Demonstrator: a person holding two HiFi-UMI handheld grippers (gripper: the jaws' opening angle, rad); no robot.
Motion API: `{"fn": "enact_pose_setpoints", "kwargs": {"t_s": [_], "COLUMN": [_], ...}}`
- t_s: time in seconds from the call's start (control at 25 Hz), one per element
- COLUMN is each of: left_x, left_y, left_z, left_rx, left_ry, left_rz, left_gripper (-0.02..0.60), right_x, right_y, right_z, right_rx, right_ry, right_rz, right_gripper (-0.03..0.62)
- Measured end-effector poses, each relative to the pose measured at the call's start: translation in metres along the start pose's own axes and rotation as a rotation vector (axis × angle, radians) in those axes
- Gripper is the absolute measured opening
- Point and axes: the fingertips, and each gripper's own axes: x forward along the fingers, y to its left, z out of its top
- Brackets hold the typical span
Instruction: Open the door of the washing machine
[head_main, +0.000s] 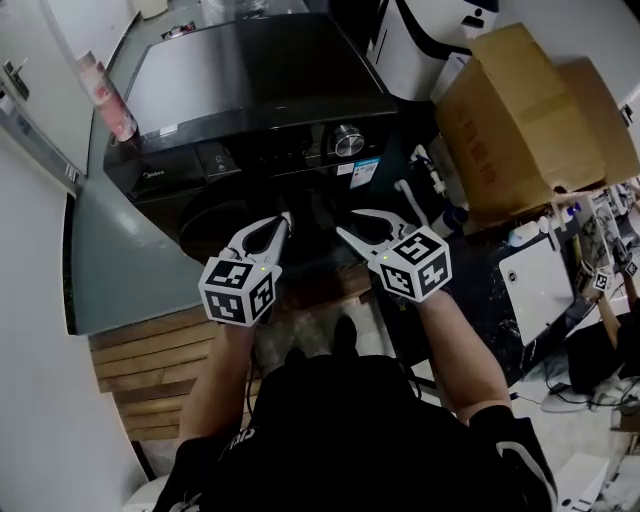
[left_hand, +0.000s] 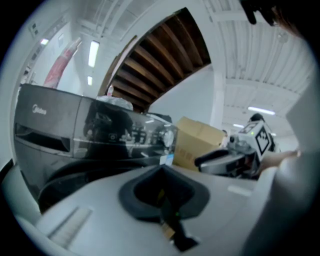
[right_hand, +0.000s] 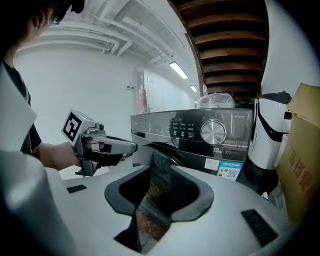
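The black washing machine (head_main: 250, 90) stands in front of me, with a silver knob (head_main: 347, 139) on its panel and its round dark door (head_main: 215, 215) below. My left gripper (head_main: 283, 224) is shut with nothing in it, just short of the door's right side. My right gripper (head_main: 350, 230) hovers beside it, a little right of the door, open and empty. In the right gripper view the open right gripper (right_hand: 160, 170) points at the door rim under the panel (right_hand: 190, 130), with the left gripper (right_hand: 127, 146) at its left. The left gripper view shows the machine's front (left_hand: 75, 130) and the right gripper (left_hand: 220, 161).
A large cardboard box (head_main: 520, 110) sits right of the machine, beside a white appliance (right_hand: 270, 135). A pink-labelled bottle (head_main: 110, 100) lies at the machine's left top corner. Wooden slats (head_main: 150, 370) lie on the floor at my left; cluttered gear fills the far right.
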Motion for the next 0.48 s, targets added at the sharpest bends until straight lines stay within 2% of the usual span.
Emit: {"fn": "enact_pose_setpoints", "kwargs": {"t_s": [0.2,0.48], "left_x": [0.009,0.015], "left_y": [0.005,0.013], "left_z": [-0.002,-0.012], "left_rx": [-0.028,-0.061], "left_ry": [0.003,0.022], "left_rz": [0.039,0.080], "left_gripper": [0.009,0.009], "right_x": [0.017,0.042], "right_y": [-0.020,-0.039], "right_z": [-0.009,-0.026], "right_rx": [-0.014,-0.043], "right_ry": [0.048,0.107], "right_rz": [0.037,0.067], "right_gripper": [0.143,0.155]}}
